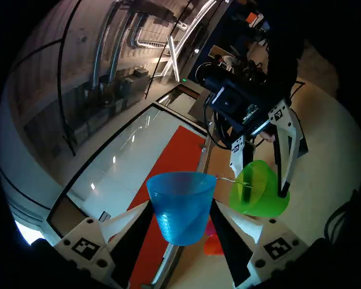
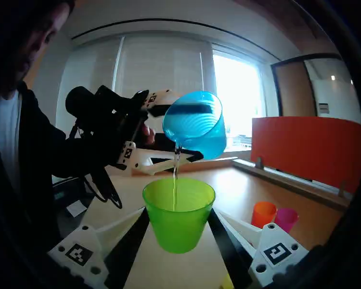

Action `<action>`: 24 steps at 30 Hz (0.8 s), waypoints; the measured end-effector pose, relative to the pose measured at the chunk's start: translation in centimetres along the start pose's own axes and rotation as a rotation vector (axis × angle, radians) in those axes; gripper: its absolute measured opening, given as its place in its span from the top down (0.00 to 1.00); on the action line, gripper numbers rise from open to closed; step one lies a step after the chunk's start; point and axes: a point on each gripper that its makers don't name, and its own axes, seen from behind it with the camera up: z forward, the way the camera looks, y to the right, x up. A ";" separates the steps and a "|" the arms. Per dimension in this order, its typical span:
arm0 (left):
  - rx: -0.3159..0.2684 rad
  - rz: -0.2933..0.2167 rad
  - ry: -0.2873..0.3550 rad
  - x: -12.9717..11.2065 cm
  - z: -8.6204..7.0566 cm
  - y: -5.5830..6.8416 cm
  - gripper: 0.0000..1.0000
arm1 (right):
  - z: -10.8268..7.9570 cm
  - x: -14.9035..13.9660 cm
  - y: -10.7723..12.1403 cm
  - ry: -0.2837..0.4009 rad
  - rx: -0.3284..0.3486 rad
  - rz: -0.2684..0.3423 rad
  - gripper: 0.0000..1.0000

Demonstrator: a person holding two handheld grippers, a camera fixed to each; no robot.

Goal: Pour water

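Water (image 1: pixel 228 179) is poured from cup to cup in midair. In the left gripper view, the blue cup (image 1: pixel 182 209) is clenched by the left tool (image 1: pixel 181 229), its lip turned toward the green cup (image 1: pixel 257 189) just beyond, to the right. In the right gripper view, the green cup (image 2: pixel 179 216) is grasped upright by the right tool (image 2: pixel 179 236); the blue cup (image 2: pixel 195 124) is tilted directly above its rim. Open room is seen over the table (image 2: pixel 238 185).
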 end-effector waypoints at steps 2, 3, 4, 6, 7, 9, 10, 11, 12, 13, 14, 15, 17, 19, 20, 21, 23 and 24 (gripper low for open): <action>0.001 0.001 0.001 0.1 0.0 0.0 0.20 | 0.0 0.0 0.0 0.002 0.000 0.000 0.14; 0.002 0.002 0.001 0.1 0.0 -0.1 0.19 | 0.0 0.0 0.0 0.003 0.001 0.000 0.14; 0.002 0.002 0.001 0.1 0.0 -0.1 0.19 | 0.0 0.0 0.0 0.003 0.001 0.000 0.14; 0.003 0.003 0.002 0.1 -0.1 -0.1 0.20 | 0.0 0.0 -0.1 0.004 0.002 0.000 0.14; 0.002 0.003 0.002 0.1 -0.1 -0.1 0.19 | 0.0 0.0 -0.1 0.004 0.002 -0.001 0.14; 0.001 0.004 0.001 0.1 -0.1 -0.1 0.20 | 0.0 -0.1 -0.1 0.004 0.001 -0.002 0.14; 0.001 0.005 0.000 0.1 -0.1 -0.1 0.20 | 0.0 0.0 -0.1 0.005 0.001 -0.002 0.14; 0.001 0.006 0.000 0.1 -0.1 -0.1 0.20 | -0.1 0.0 0.0 0.007 0.000 -0.002 0.14; 0.001 0.007 -0.001 0.1 -0.1 -0.1 0.19 | -0.1 0.0 0.0 0.008 0.000 -0.001 0.14; 0.001 0.008 -0.002 0.0 -0.2 0.0 0.19 | -0.1 0.1 0.0 0.010 0.000 0.000 0.14; 0.000 0.009 -0.002 0.0 -0.2 0.0 0.19 | -0.1 0.1 0.0 0.013 0.000 0.001 0.14; 0.000 0.010 -0.003 0.0 -0.2 0.0 0.20 | -0.1 0.2 0.0 0.015 0.000 0.002 0.14; 0.001 0.009 -0.004 -0.1 -0.2 0.0 0.20 | -0.1 0.2 0.0 0.018 -0.001 0.003 0.14; 0.001 0.008 -0.004 -0.1 -0.2 -0.1 0.19 | -0.1 0.3 0.0 0.020 0.000 0.004 0.14; 0.002 0.007 -0.003 -0.1 -0.2 -0.1 0.19 | -0.1 0.3 0.0 0.020 0.001 0.003 0.14; 0.002 0.006 -0.003 -0.1 -0.2 -0.1 0.19 | -0.1 0.3 0.0 0.020 0.002 0.003 0.14; 0.001 0.006 -0.003 -0.1 -0.3 -0.1 0.20 | -0.1 0.2 -0.1 0.019 0.003 0.001 0.14; 0.001 0.007 -0.004 -0.1 -0.3 -0.1 0.19 | -0.1 0.2 -0.1 0.018 0.004 0.001 0.14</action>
